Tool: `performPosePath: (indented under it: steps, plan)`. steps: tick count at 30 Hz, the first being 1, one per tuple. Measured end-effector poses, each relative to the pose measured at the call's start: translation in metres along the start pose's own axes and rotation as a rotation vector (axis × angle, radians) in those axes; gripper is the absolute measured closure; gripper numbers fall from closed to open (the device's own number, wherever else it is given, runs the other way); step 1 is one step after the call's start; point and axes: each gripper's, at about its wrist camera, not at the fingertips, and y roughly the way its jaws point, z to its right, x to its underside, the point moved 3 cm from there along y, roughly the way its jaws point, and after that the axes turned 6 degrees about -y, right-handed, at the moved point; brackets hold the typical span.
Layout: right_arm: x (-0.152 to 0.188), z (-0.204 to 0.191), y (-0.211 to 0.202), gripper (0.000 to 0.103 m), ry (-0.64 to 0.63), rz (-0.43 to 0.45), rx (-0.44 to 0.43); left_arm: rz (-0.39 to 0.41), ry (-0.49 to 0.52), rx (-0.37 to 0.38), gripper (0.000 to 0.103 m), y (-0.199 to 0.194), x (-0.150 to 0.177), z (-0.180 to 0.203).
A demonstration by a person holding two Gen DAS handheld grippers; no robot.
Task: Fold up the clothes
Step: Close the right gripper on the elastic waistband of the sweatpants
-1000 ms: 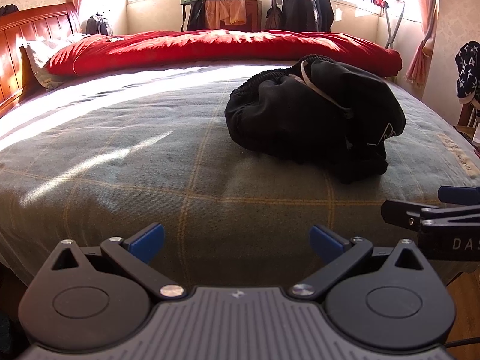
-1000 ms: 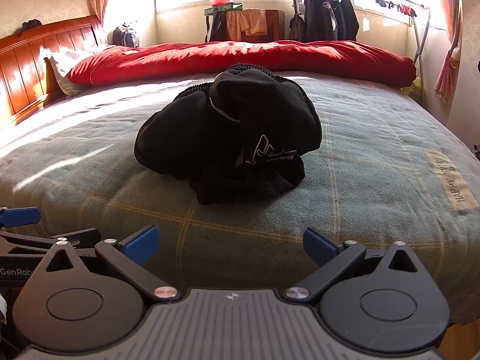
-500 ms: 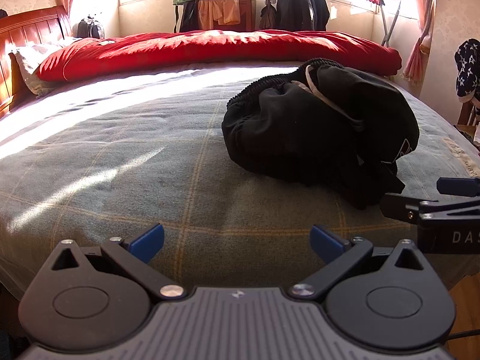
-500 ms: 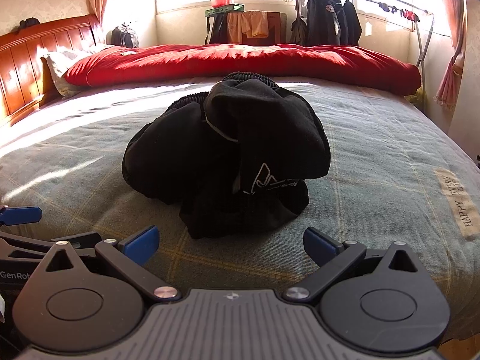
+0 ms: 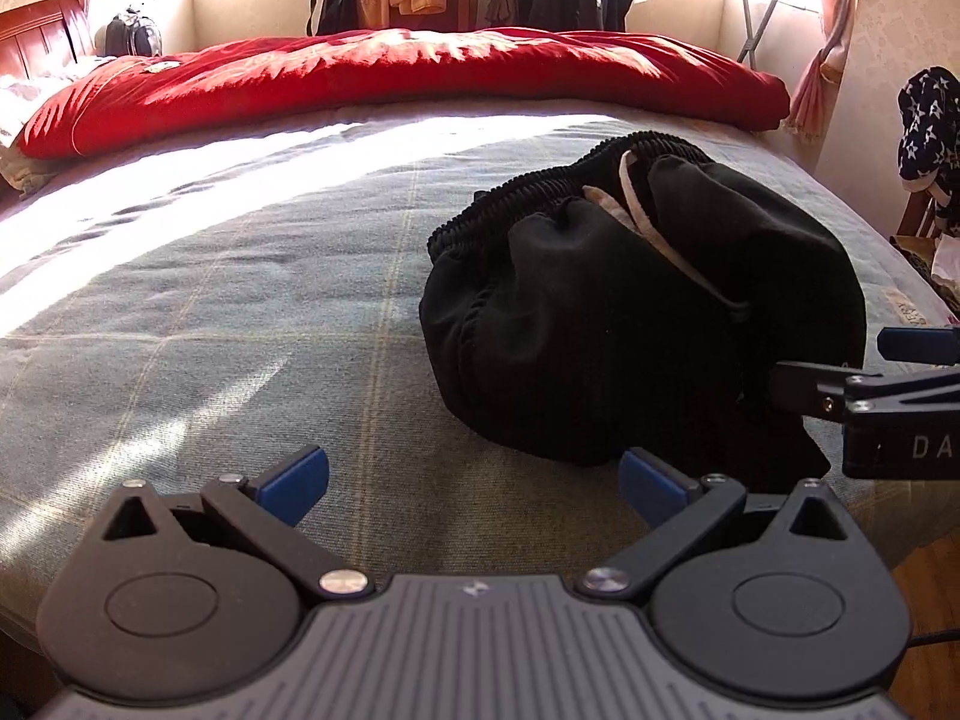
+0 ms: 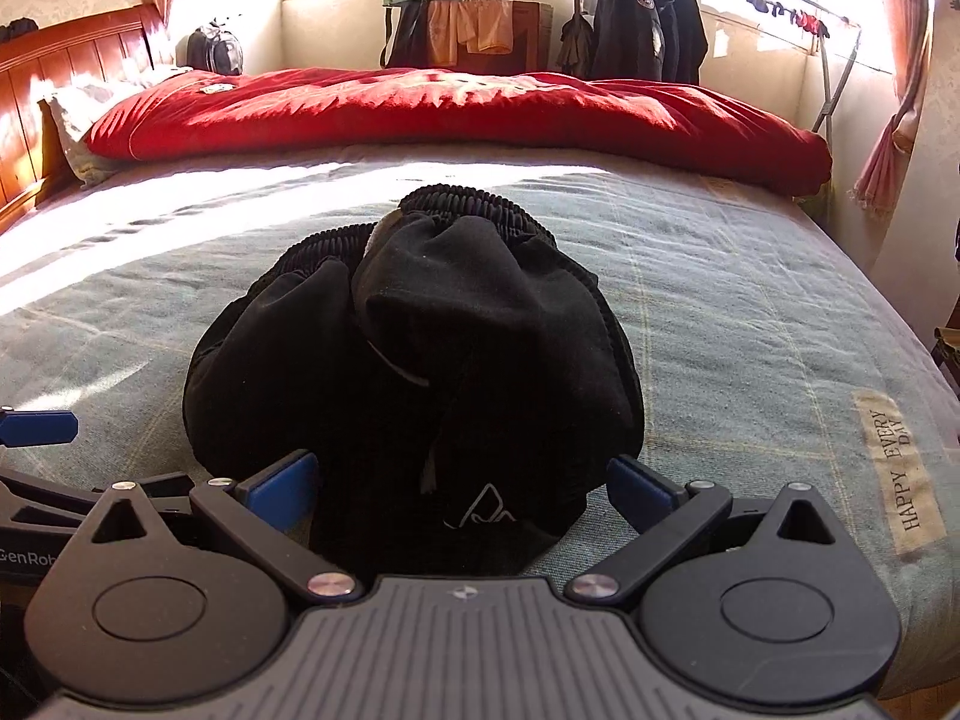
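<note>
One black garment (image 6: 414, 360), most likely a pair of track trousers judging by the ribbed elastic waistband (image 6: 468, 204) and the pale drawstring (image 5: 636, 204), lies bunched in a rounded heap on the grey-green checked bedspread (image 5: 240, 312), towards the near edge of the bed, not laid flat or folded. A small white logo (image 6: 480, 516) shows on the part nearest the right gripper. The heap sits within easy reach of both tools, which suits a two-handed spread. The right gripper (image 6: 462, 486) is low and right at the heap, its blue-tipped fingers spread wide to either side of the near fold and pinching nothing. The left gripper (image 5: 474, 483) is offset to the heap's left over bare bedspread, its fingers likewise spread and empty. Counted: one garment, two grippers, one red quilt (image 5: 390, 78) rolled along the far side.
</note>
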Motion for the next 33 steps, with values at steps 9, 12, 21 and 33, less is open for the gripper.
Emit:
performPosePath:
  steps: [9, 12, 21, 33]
  plan:
    - [-0.026, 0.007, 0.009, 0.0, 0.012, -0.07, 0.02, -0.077, 0.009, 0.028, 0.0, 0.009, -0.027, -0.002]
    - [-0.037, 0.009, 0.019, 0.0, 0.0, -0.079, 0.026, -0.087, 0.014, 0.039, 0.0, 0.015, -0.038, -0.001]
    - [-0.056, 0.03, 0.064, 0.0, 0.018, -0.144, 0.051, -0.161, 0.018, 0.031, 0.0, 0.065, -0.061, 0.004]
    - [-0.073, 0.096, 0.098, 0.0, 0.136, -0.15, 0.061, -0.129, 0.016, 0.007, 0.0, 0.1, -0.089, 0.005]
